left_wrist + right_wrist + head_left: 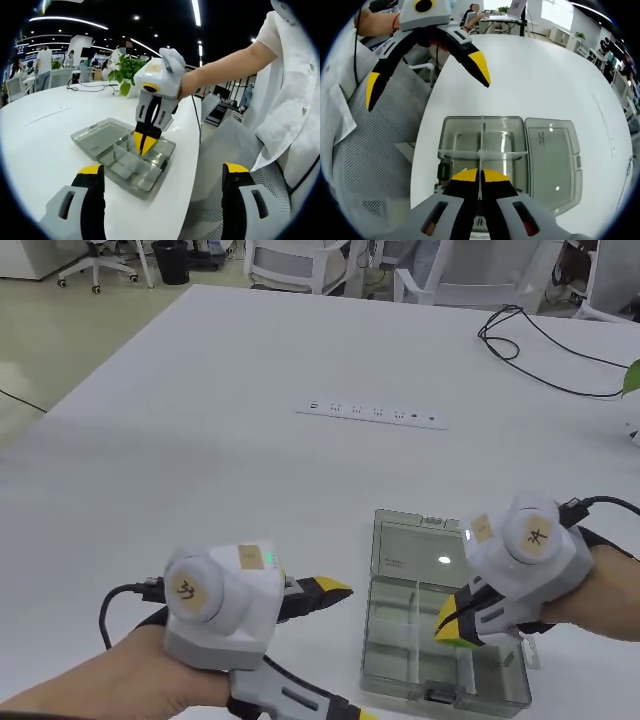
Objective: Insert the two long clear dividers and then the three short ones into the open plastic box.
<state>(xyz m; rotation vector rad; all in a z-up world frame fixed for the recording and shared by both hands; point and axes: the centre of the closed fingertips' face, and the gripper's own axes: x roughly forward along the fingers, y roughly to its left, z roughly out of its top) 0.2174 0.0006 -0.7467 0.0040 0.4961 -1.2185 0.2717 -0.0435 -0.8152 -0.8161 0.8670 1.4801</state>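
Note:
The open clear plastic box (pixel 372 660) lies on the white table near its front right, its lid (pixel 420 540) flat behind it. My right gripper (pixel 452 628) points down into the box. In the right gripper view it (pixel 480 175) is shut on the near end of a thin clear divider (pixel 481 135) standing upright in the box (pixel 445 122), crossed by another divider (pixel 505 152). My left gripper (pixel 325 592) hovers to the left of the box, open and holding nothing (pixel 162 172). From there I see the right gripper (pixel 146 142) over the box (pixel 130 182).
A white power strip (pixel 372 412) lies mid-table, and a black cable (pixel 520 340) loops at the far right. Office chairs (pixel 300 260) stand beyond the far edge. A potted plant (pixel 127 72) sits behind the box. The table edge (pixel 427 135) runs close beside the box.

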